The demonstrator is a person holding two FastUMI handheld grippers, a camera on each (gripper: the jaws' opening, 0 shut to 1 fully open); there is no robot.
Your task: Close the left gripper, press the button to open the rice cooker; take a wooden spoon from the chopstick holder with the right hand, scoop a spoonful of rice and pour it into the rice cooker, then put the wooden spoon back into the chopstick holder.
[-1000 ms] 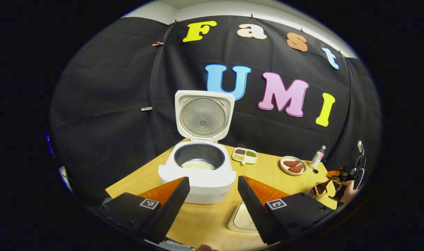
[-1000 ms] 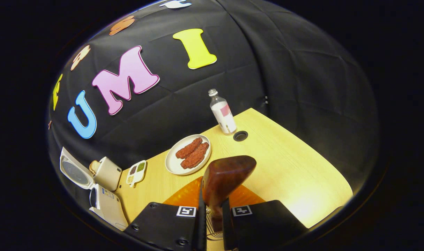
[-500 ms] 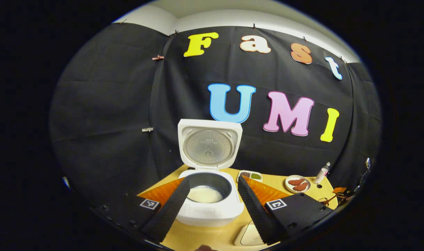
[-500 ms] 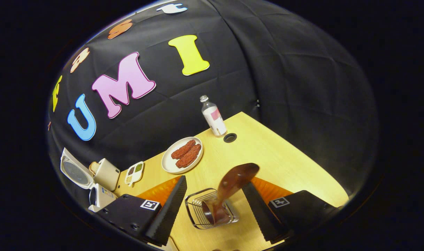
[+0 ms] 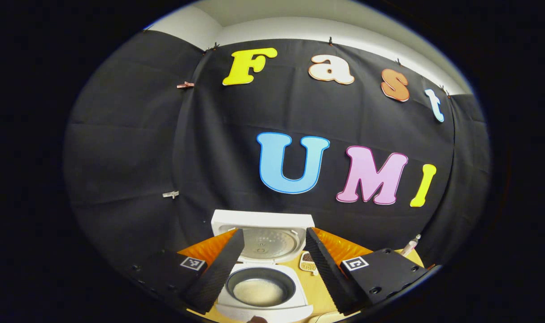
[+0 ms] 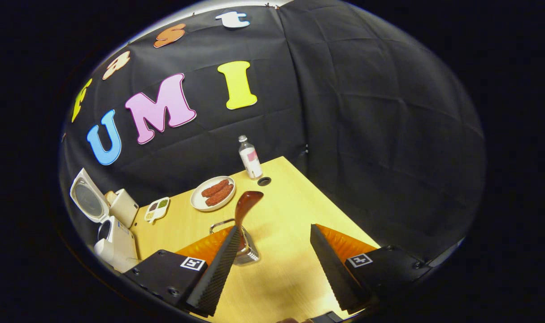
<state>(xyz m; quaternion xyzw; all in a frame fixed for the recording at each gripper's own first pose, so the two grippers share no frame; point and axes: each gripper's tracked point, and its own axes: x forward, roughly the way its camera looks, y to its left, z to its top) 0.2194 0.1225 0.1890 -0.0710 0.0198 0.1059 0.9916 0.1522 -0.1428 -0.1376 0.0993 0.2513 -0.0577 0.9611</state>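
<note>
The white rice cooker (image 5: 263, 294) stands with its lid (image 5: 263, 240) up, and white rice lies in its dark pot. My left gripper (image 5: 272, 269) hangs open above and in front of it, nothing between its fingers. In the right gripper view the dark wooden spoon (image 6: 245, 206) stands bowl-up in the wire chopstick holder (image 6: 243, 251) on the wooden table (image 6: 290, 251). My right gripper (image 6: 272, 269) is open and pulled back from the holder, which lies behind its left finger. The cooker (image 6: 113, 233) with raised lid is at the far left of that view.
A plate of red sausages (image 6: 212, 196), a small divided dish of grains (image 6: 157, 208), a bottle (image 6: 250, 158) and a round cable hole (image 6: 263, 181) sit towards the back of the table. A beige box (image 6: 122, 206) stands behind the cooker.
My right gripper opened off the spoon, left it in the holder, and drew back and up. My left gripper tilted upwards, so the cooker slid down the view.
</note>
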